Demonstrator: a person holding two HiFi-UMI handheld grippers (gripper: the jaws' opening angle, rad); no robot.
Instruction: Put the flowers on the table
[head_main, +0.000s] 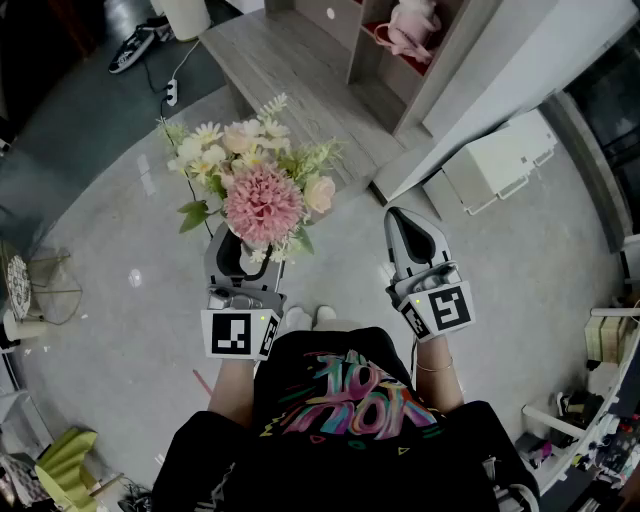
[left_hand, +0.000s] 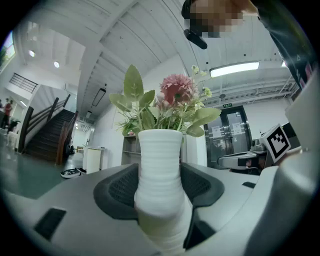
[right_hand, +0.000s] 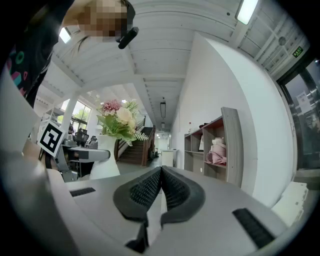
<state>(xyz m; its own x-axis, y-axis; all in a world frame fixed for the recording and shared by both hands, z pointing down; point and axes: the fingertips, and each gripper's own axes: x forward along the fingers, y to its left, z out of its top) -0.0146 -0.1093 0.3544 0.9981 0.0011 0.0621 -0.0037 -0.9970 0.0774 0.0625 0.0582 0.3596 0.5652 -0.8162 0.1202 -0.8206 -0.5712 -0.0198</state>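
A person in a black shirt (head_main: 350, 420) with bright letters on it stands on a grey floor (head_main: 110, 250) and holds a tool in each hand. The left tool (head_main: 243, 262) pinches a white vase (left_hand: 160, 165). Its two dark pads (left_hand: 202, 187) press on the left and right sides of the vase, low down where it is thin. The vase has little rings all around it and stands up straight. The flowers (head_main: 262, 200) stick out of the top of the vase. There is a big pink one in the middle, with small cream and white ones and green leaves around it. So the flowers are up in the air over the floor, in front of the person, and the left tool holds them. The right tool (right_hand: 161, 176) is beside the left one, a bit apart from it. Its two pads are pressed together and nothing is between them. Past the flowers lies a low wooden platform (head_main: 270, 60). A shelf (right_hand: 227, 145) stands by the white wall, and a pink soft toy (right_hand: 217, 150) sits on it. Dark stairs (left_hand: 47, 137) go up far off on the left.
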